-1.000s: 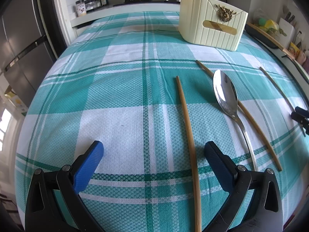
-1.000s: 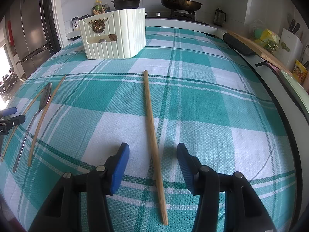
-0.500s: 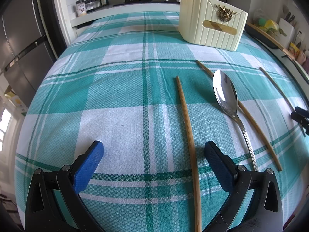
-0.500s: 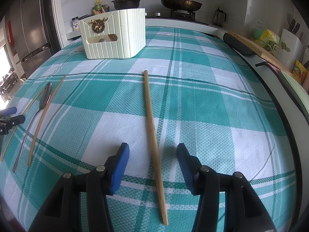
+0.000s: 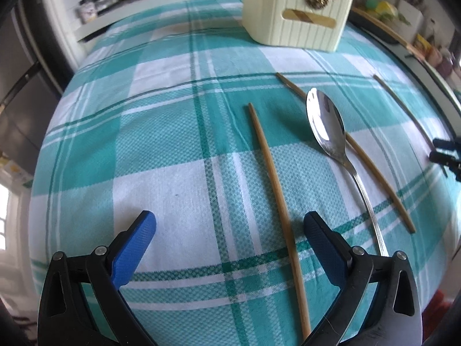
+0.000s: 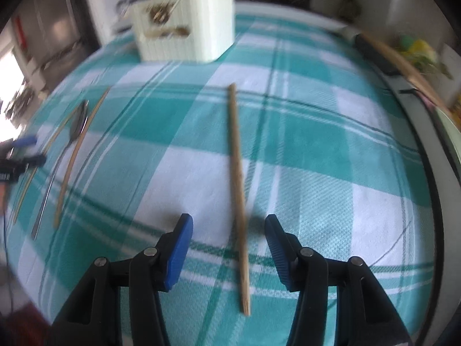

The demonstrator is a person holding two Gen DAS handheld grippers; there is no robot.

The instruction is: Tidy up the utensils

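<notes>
In the left wrist view my left gripper [image 5: 229, 230] is open and empty above a wooden chopstick [image 5: 276, 199] that runs up between its fingers. A metal spoon [image 5: 331, 132] lies to the right, over a second chopstick [image 5: 371, 164]. A third chopstick [image 5: 403, 106] lies far right. The cream utensil box [image 5: 296, 14] stands at the back. In the right wrist view my right gripper [image 6: 227, 226] is open, with a chopstick [image 6: 237, 184] lying between its fingers on the cloth. The box [image 6: 187, 31] stands far left of centre.
A green-and-white checked cloth [image 5: 161, 150] covers the table. A fridge [image 6: 49, 31] stands at the left. Pans and jars sit on the counter behind the box. A dark tray and long wooden board [image 6: 400, 57] lie along the right edge.
Both views have shifted forward and tilted down a little. The right wrist view is blurred with motion. Both grippers stay open and the utensils lie as before.
</notes>
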